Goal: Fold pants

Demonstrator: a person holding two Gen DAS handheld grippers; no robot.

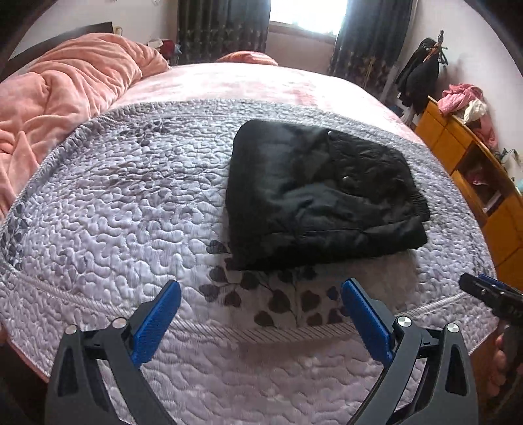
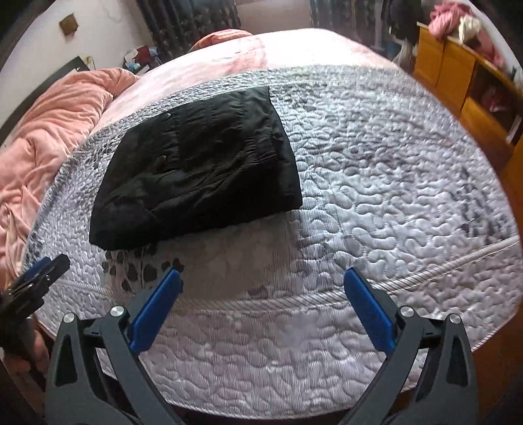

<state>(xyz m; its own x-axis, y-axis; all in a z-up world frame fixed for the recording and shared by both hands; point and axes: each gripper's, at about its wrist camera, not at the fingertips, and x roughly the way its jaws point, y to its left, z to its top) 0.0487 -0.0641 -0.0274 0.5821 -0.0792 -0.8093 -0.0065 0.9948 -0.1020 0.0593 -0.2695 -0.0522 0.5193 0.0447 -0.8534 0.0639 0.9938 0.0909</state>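
The black pants (image 1: 320,196) lie folded into a compact rectangle on the grey quilted bedspread (image 1: 130,202); in the right wrist view the pants (image 2: 199,166) sit left of centre on the bedspread (image 2: 392,170). My left gripper (image 1: 261,291) hangs open above the bed's near edge, short of the pants, nothing between its blue pads (image 1: 157,323). My right gripper (image 2: 263,278) is likewise open and empty, with the pants up and to its left. Each gripper shows at the other view's edge: the right one (image 1: 490,294), the left one (image 2: 39,274).
A rumpled pink blanket (image 1: 65,91) covers the bed's left side. An orange wooden cabinet (image 1: 474,170) with clothes piled on top stands to the right of the bed. Dark curtains and a bright window (image 1: 307,16) are behind. A coat rack (image 1: 425,65) stands by the wall.
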